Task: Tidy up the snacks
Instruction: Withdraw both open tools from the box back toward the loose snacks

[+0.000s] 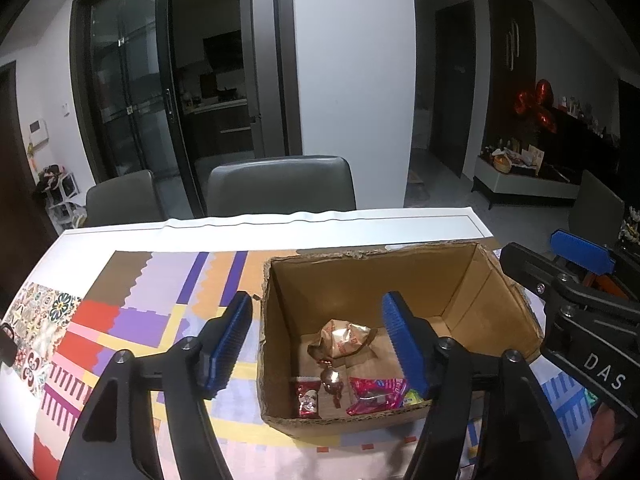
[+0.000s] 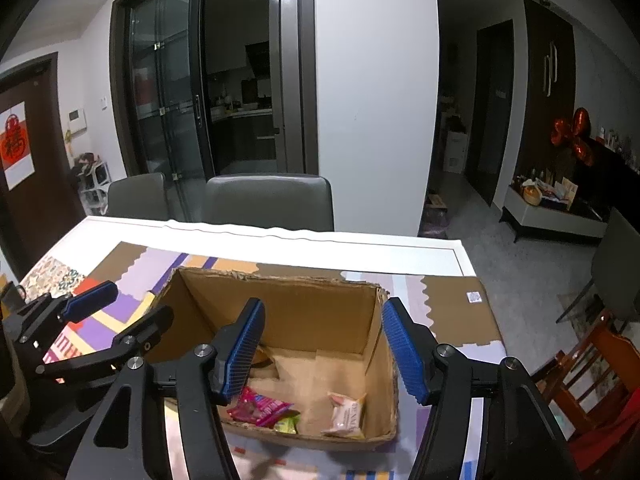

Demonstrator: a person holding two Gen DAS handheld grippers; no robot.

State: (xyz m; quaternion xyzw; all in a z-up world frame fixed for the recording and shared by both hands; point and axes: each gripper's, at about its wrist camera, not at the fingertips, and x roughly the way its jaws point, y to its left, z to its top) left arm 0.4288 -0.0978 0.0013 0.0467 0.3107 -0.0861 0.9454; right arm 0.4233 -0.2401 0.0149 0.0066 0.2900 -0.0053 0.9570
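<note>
Your way into the open-topped cardboard box (image 2: 280, 304) is clear from above; its upright walls block the sides, and snack packets (image 1: 374, 394) crowd its floor. The patterned tablecloth (image 1: 132, 320) lies bare leftward.

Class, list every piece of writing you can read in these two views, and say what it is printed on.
"DAS": right tool, on its body.
"福": red door poster.
Pale pink snack packet: print blurred.
Red wrapper: unreadable.
QR sticker: no readable text.
</note>
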